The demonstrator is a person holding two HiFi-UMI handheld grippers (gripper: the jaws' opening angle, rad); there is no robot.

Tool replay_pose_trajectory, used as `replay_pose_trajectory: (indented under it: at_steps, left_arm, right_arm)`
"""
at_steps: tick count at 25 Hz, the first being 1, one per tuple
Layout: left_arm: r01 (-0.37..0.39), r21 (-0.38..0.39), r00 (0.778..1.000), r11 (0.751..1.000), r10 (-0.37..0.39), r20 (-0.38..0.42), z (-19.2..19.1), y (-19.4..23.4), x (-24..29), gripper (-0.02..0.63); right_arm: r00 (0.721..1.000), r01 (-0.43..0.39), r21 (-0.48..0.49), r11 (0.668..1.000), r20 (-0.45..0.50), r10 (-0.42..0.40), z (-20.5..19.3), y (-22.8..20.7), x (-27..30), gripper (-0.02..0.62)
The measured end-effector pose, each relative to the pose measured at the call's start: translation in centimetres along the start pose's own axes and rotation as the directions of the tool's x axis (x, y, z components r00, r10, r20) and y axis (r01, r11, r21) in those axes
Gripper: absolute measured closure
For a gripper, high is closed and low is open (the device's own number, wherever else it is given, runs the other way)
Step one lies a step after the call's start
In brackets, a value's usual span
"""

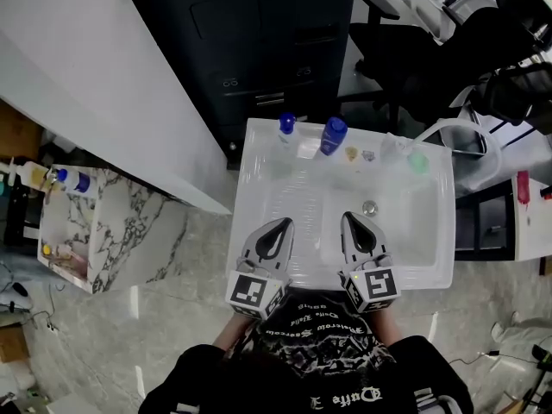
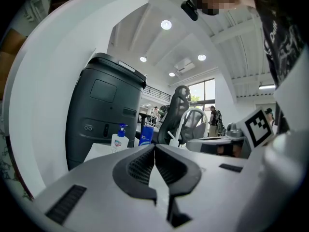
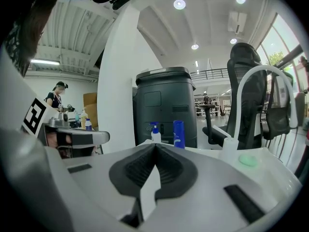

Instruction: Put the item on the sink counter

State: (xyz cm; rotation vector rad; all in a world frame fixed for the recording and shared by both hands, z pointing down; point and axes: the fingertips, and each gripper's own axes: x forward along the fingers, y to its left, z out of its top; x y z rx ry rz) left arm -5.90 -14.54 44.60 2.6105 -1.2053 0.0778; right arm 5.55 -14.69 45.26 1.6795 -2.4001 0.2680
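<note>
Both grippers hover over the near rim of the white sink point(image 1: 259, 158). My left gripper point(image 1: 285, 223) is shut with nothing between its jaws, and so is my right gripper point(image 1: 350, 216). On the sink's back ledge stand a white pump bottle point(image 1: 286, 125) and a blue bottle point(image 1: 333, 135). Two small items point(image 1: 351, 153) and a green soap point(image 1: 417, 162) lie further right. The left gripper view looks past the left gripper point(image 2: 154, 145) at the pump bottle point(image 2: 119, 140) and blue bottle point(image 2: 146, 134). The right gripper view shows the right gripper point(image 3: 155, 144), pump bottle point(image 3: 155, 134), blue bottle point(image 3: 178, 133) and soap point(image 3: 249, 160).
A curved white faucet point(image 1: 448, 136) stands at the sink's back right, and the drain point(image 1: 370, 207) is in the basin. A dark cabinet point(image 1: 259, 41) stands behind the sink. A marble counter point(image 1: 112, 231) with bottles point(image 1: 53, 177) is at the left. Office chairs point(image 1: 431, 50) are at the back right.
</note>
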Motion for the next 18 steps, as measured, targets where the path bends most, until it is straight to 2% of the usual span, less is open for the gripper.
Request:
replay_pose_trajectory:
  at_steps: [6, 18]
  left_arm:
    - [-0.002, 0.009, 1.000, 1.000, 0.002, 0.001, -0.2, 0.0, 0.0, 0.600]
    - [-0.039, 0.006, 0.999, 0.999, 0.039, -0.010, -0.1, 1.1, 0.5, 0.600]
  right_arm:
    - [1.000, -0.029, -0.016, 0.999, -0.012, 0.028, -0.3, 0.5, 0.7, 0.597]
    - [0.999, -0.034, -0.041, 0.999, -0.013, 0.033, -0.3, 0.2, 1.9, 0.597]
